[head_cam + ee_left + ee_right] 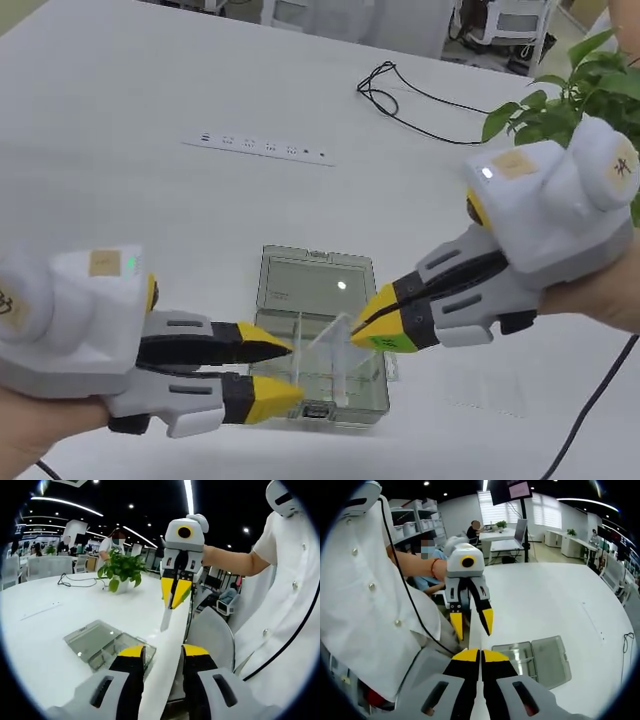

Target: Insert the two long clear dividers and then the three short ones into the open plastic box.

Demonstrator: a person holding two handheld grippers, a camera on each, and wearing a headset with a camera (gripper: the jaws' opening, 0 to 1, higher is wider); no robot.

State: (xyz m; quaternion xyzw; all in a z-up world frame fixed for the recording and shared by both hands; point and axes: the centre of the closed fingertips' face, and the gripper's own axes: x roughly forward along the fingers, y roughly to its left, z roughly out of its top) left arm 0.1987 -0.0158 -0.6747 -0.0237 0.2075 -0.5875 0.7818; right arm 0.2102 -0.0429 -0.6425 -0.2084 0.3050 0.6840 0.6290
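The open clear plastic box (pixel 312 284) lies on the white table, its lid flat toward the far side, and it also appears below the jaws as box (pixel 98 641) and box (pixel 535 658). My right gripper (pixel 357 327) is shut on one end of a long clear divider (pixel 328 338), held above the box's tray. The divider (pixel 167 655) runs back between the jaws of my left gripper (pixel 293 372), which stand apart on either side of its other end. From the left gripper view, the right gripper (pixel 174 599) pinches the divider's far tip.
A white power strip (pixel 265 148) lies farther back on the table, with a black cable (pixel 400 100) behind it. A potted plant (pixel 570 100) stands at the far right. Another cable (pixel 600 390) crosses the table's right edge. Seated people are in the background.
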